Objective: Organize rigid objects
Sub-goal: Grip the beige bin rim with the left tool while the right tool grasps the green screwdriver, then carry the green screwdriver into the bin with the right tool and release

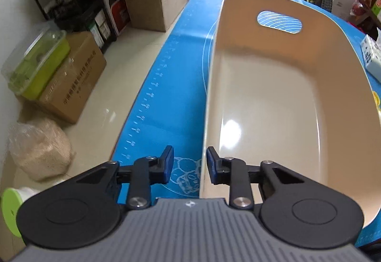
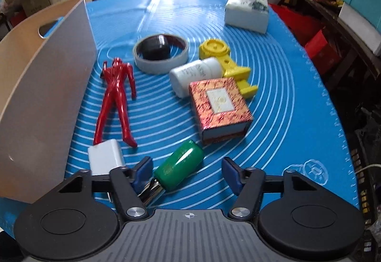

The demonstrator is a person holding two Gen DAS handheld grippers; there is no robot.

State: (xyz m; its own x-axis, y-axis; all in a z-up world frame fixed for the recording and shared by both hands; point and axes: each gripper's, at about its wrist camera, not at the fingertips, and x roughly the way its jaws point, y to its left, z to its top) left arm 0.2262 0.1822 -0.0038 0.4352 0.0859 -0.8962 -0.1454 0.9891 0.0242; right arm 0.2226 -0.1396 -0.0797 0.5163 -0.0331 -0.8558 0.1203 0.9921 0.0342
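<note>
The blue mat (image 2: 273, 100) covered the table, and the cream bin (image 1: 273, 85) stood on its left part with nothing visible inside, its near left wall rising between the fingers of the left gripper (image 1: 190, 167). That gripper was parted to a middling width and gripped nothing; whether its pads touched the wall could not be told.

To the right of the bin, well apart from its wall, lay the things to sort: a red figure (image 2: 116, 97) on its back, a patterned box (image 2: 220, 108), a grey tape roll (image 2: 160, 53) with a black cap (image 2: 156, 48) inside its ring, a white bottle (image 2: 195, 74) on its side touching the box, and a yellow toy (image 2: 226, 61) behind them. A tissue pack (image 2: 246, 11) sat at the far edge. Nearest were a white charger (image 2: 106, 158) and a green cylinder with a metal end (image 2: 178, 170).

The right gripper (image 2: 188, 172) was spread wide and empty, the green cylinder lying slantwise between its fingers. The step in hand seemed to be taking that cylinder. To do it well, the wrist should probably turn so the pads meet the round sides squarely across the green body, not the shiny metal end, which looked slippery. Closing low and centred would keep it from rolling out, and the left finger should clear the charger just beside it.
</note>
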